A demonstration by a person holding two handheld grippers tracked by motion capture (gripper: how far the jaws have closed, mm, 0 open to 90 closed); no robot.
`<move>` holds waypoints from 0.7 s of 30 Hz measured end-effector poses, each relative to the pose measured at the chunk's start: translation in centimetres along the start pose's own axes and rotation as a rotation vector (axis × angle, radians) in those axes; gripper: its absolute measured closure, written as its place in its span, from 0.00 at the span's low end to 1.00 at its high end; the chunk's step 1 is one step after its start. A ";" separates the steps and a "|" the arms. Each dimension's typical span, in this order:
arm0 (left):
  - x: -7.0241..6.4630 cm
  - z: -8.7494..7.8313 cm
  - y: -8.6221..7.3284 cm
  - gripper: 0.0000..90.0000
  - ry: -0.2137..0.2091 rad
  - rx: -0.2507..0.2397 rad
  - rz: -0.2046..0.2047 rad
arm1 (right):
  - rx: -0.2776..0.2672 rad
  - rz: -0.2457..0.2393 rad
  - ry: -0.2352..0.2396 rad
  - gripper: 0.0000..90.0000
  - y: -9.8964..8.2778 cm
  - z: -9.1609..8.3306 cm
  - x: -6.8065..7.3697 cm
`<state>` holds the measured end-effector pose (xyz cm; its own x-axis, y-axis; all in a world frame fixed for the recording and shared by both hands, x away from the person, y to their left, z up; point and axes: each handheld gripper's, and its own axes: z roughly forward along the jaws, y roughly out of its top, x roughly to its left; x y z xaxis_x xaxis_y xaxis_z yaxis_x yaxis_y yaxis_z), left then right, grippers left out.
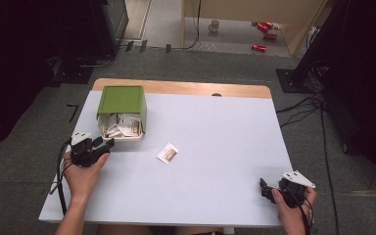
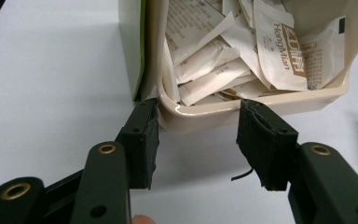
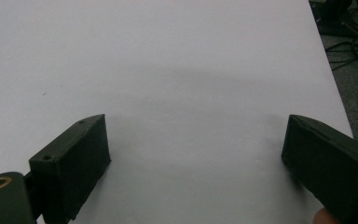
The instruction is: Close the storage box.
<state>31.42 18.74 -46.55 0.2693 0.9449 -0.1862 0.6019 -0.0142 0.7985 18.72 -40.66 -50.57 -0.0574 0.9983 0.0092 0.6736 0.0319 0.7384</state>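
1. My left gripper [image 2: 196, 140] has its jaws apart, their tips at the cream tray's [image 2: 261, 105] near rim.
2. White sachets [image 2: 242, 56] are heaped inside.
3. A green box [image 2: 133, 42] adjoins it.

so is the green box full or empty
Full, or close to it: the green box lies on its side with its cream tray facing the left gripper, and white sachets are heaped inside.
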 end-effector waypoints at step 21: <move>-0.8 1.0 -0.3 0.59 0.056 0.064 -0.043 | 0.000 0.001 0.001 0.08 0.0 0.0 0.0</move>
<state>31.79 17.67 -47.27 0.2004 0.9620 -0.1857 0.6596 0.0077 0.7516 18.72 -40.67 -50.57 -0.0574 0.9983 0.0102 0.6737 0.0311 0.7384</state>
